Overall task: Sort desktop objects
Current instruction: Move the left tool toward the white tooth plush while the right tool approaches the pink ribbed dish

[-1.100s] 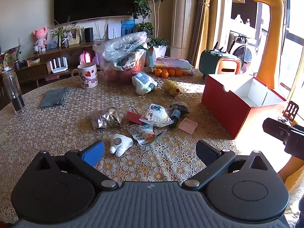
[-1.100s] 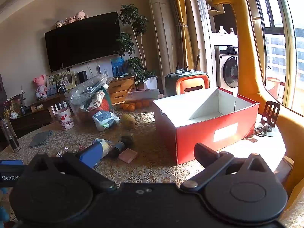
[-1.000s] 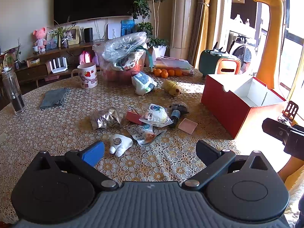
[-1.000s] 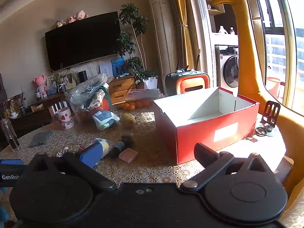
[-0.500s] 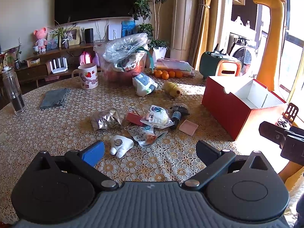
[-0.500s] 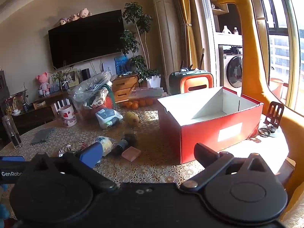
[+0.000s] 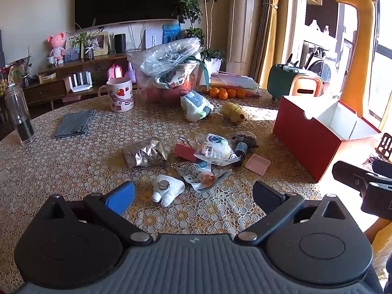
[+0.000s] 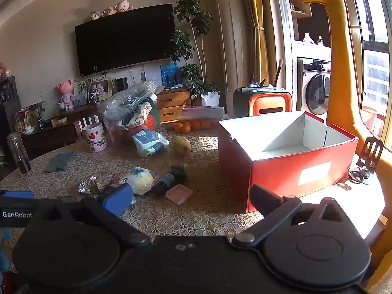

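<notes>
Your left gripper (image 7: pixel 193 194) and right gripper (image 8: pixel 188 197) both hover spread wide, empty. The dark small bottle (image 7: pixel 240 149) lies mid-table, half hidden under the clear plastic snack packet (image 7: pixel 215 149), long axis running toward you. The open red cardboard box (image 8: pixel 289 156) sits right.

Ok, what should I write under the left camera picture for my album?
Open left gripper hovers over a flowery table near a small white plush toy, with the open red cardboard box waiting.

Box (image 7: pixel 311 144) stands right of packets (image 7: pixel 215 149) on table (image 7: pixel 73 166)
</notes>
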### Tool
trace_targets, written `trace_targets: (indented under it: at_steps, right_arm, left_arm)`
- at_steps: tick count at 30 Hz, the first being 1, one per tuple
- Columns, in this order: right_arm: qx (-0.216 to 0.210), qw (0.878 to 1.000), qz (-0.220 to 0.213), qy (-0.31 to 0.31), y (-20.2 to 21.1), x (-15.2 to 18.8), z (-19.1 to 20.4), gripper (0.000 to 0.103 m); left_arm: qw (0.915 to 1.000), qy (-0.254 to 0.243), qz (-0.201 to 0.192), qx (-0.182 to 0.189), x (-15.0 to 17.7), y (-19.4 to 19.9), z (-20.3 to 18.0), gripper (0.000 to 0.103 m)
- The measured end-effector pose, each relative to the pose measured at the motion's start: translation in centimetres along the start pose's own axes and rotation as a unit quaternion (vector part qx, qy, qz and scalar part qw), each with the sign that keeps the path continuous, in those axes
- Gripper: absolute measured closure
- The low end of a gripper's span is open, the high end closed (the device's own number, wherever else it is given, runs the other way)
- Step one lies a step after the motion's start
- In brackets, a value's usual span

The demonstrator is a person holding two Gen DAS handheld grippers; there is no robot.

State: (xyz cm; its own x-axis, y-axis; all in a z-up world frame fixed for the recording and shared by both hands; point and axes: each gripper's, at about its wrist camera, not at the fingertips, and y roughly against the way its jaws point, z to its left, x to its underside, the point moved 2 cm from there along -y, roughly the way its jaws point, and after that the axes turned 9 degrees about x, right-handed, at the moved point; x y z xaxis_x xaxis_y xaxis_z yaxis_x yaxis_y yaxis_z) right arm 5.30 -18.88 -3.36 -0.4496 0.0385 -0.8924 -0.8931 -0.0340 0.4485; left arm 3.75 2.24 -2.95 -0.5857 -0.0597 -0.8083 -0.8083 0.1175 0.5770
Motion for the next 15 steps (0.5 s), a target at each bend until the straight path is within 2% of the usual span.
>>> trace_targets:
  at_steps: [15]
  right_arm:
    - [-0.021,0.998,0.032,0.054,-6.8,0.5,1.5,0.001]
  left_arm:
    - [0.9994,-0.015,0.032,-0.002,1.6,-5.9,2.5,0.0]
